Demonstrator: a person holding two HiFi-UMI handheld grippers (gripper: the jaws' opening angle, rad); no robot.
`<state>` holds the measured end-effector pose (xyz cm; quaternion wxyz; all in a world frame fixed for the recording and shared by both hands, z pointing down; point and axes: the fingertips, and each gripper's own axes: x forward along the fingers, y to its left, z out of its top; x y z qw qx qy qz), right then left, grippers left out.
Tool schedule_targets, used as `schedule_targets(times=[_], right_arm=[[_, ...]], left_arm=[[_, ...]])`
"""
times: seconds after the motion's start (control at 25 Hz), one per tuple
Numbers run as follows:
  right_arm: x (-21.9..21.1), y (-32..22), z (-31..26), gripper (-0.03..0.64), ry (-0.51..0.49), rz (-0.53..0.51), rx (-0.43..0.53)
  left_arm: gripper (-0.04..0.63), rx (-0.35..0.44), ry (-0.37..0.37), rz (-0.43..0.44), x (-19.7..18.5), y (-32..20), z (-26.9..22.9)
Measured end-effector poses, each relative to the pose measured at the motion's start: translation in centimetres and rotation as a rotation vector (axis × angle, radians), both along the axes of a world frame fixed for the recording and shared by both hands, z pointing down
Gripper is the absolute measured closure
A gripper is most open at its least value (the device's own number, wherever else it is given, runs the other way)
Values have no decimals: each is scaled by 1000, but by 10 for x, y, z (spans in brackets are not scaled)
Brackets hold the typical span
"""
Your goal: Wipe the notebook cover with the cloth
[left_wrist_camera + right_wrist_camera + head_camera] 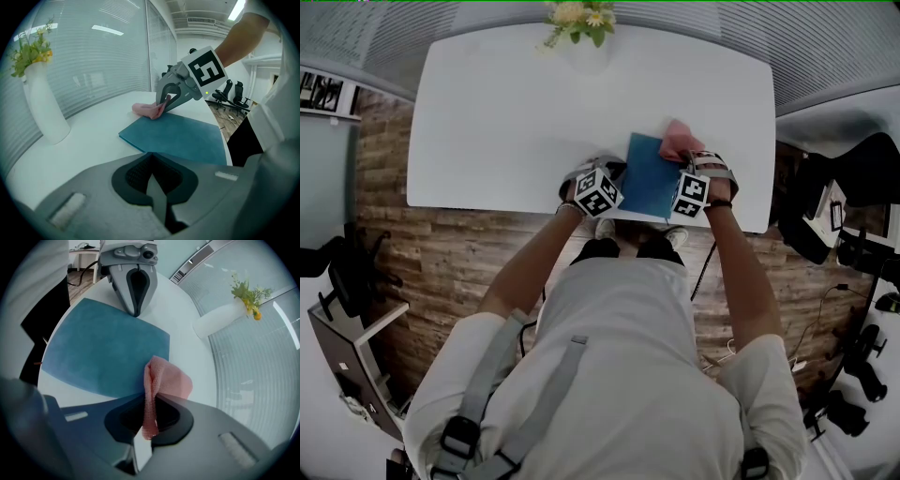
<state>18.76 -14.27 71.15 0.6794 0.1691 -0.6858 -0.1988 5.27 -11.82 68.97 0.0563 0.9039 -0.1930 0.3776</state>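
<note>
Here the right gripper (146,420) pinches a pink woven cloth (164,378) at the far-right corner of the flat teal notebook (652,175); the left gripper (152,173), closed and empty, sits at its left edge. Unless pinned, the notebook may slide when wiped.

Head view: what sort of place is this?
Likely an office or meeting room: a white table, swivel chairs off to one side, glass partitions with blinds, and a wood-look floor.
</note>
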Motion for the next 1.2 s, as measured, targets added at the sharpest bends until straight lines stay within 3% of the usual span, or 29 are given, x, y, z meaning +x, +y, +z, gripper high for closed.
schedule_targets(times=[1.2], right_arm=[[-11, 47, 0, 607, -35, -20, -69]], left_arm=[[600, 2, -2, -2, 0, 0, 1]])
